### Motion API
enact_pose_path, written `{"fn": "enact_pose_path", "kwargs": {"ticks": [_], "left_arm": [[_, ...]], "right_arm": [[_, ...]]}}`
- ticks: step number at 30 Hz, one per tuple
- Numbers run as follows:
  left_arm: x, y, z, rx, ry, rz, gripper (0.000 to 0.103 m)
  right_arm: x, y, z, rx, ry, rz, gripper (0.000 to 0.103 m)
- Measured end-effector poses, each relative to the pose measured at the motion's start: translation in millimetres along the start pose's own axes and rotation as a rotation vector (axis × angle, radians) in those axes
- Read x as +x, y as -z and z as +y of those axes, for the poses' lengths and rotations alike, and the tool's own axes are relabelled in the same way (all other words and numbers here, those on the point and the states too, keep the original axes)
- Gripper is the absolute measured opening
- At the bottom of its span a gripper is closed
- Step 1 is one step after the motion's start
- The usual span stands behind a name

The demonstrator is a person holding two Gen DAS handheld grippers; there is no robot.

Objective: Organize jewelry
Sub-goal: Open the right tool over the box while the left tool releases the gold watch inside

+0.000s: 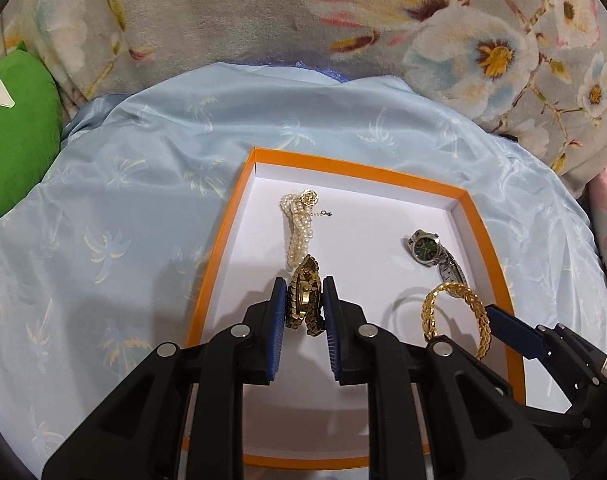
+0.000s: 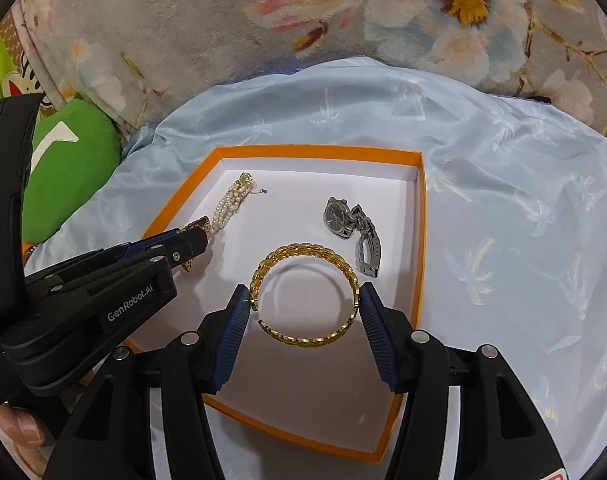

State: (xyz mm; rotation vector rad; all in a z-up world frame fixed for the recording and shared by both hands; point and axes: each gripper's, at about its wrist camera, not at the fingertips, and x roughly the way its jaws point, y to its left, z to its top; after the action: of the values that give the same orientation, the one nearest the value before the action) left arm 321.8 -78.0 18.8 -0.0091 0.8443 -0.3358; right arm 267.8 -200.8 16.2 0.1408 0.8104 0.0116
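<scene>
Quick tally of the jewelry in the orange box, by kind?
Watches: 2, gold watch and silver watch
Bracelets: 2, pearl bracelet and gold bracelet
Total: 4

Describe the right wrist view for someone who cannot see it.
A gripper grips a gold bracelet over an orange-rimmed box on blue cloth. Inside lie a silver watch and pearl bracelet; the other gripper holds a gold watch.
</scene>
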Motion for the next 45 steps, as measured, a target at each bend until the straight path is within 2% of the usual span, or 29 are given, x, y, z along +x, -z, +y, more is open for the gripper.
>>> {"fn": "enact_pose_path", "kwargs": {"ticks": [10,11,13,17,22,27,31,41,45], "left_arm": [[4.9,3.5,5.5,-0.015,-0.013,0.0,0.02],[5.1,3.1,5.8,-0.017,-0.013,0.0,0.021],[3.8,3.3,8.9,-0.034,-0.011,-0.004,0.035],[-5.7,2.8,15.4,-0.059,-0.016,-0.033,0.039],[-18.6,4.5,20.8,-0.068,-0.036,-0.048,0.039],[-34.3,16.2,28.4,-0.086,-0.004,-0.042,0.039],[-36.8,27.2,28.7,-0.096,0.015,-0.019,0.039],[-43.2,50.2,2.6,-0.051,0.065,0.026,0.038],[-51.0,54.9,-3.8,-0.046,0.06,0.008,0.038]], "right_arm": [[4.7,2.5,1.3,-0.028,0.025,-0.002,0.057],[4.4,2.9,1.0,-0.027,0.025,-0.004,0.057],[4.1,3.0,0.1,-0.026,0.022,-0.005,0.057],[0.6,3.4,-3.9,-0.008,0.003,-0.013,0.057],[-11.6,3.1,-7.2,0.003,-0.003,-0.032,0.057],[-31.5,15.7,-6.8,-0.001,-0.029,-0.017,0.052],[-43.7,30.4,-3.3,-0.024,-0.016,-0.015,0.052],[-52.1,44.2,-17.3,0.012,0.02,-0.013,0.05],[-65.9,49.5,-23.1,0.034,0.016,-0.03,0.05]]}}
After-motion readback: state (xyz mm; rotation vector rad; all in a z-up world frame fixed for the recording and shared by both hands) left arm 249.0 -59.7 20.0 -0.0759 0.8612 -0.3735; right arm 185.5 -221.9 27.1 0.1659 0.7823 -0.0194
